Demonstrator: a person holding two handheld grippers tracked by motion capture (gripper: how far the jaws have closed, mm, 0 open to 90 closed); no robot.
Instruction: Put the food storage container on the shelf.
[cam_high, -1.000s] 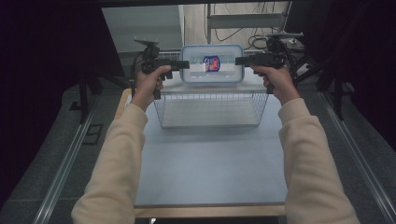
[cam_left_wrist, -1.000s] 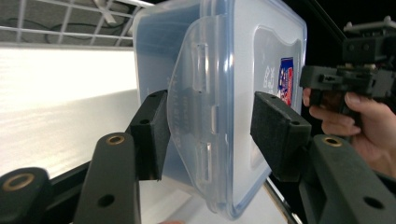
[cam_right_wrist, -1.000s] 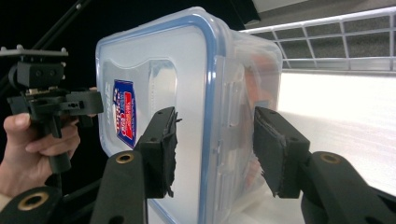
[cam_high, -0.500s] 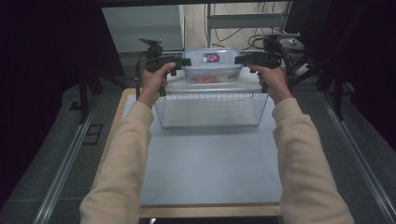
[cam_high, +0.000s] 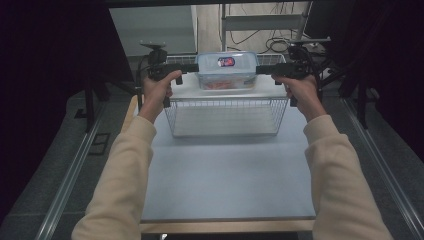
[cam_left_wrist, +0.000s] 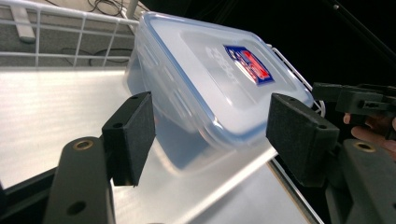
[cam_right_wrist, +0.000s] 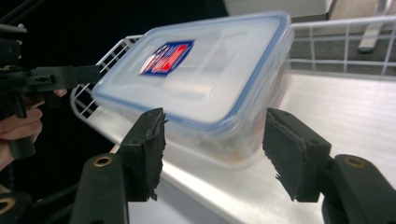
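Observation:
A clear plastic box (cam_high: 227, 70) with a blue-rimmed lid and a red and blue label lies on a white sheet (cam_high: 225, 92) at the far end of the table. My left gripper (cam_high: 190, 67) is at its left end and my right gripper (cam_high: 264, 70) at its right end. In the left gripper view the box (cam_left_wrist: 210, 88) has one end between the spread pads (cam_left_wrist: 133, 133), which do not press on it. The right gripper view shows the same: the box (cam_right_wrist: 205, 70) lies between parted pads (cam_right_wrist: 292, 154). Both pairs of jaws have just been opening.
A white wire basket (cam_high: 225, 117) stands just in front of the box, with wire rails (cam_left_wrist: 56, 28) behind it. The pale blue table top (cam_high: 225, 175) stretches toward the person. Cables and a metal frame (cam_high: 270, 30) lie beyond the table, and dark curtains hang at both sides.
The box, earlier clamped between both grippers with its lid tipped toward the camera, now lies flatter on the white sheet. Both pairs of jaws have spread off its ends.

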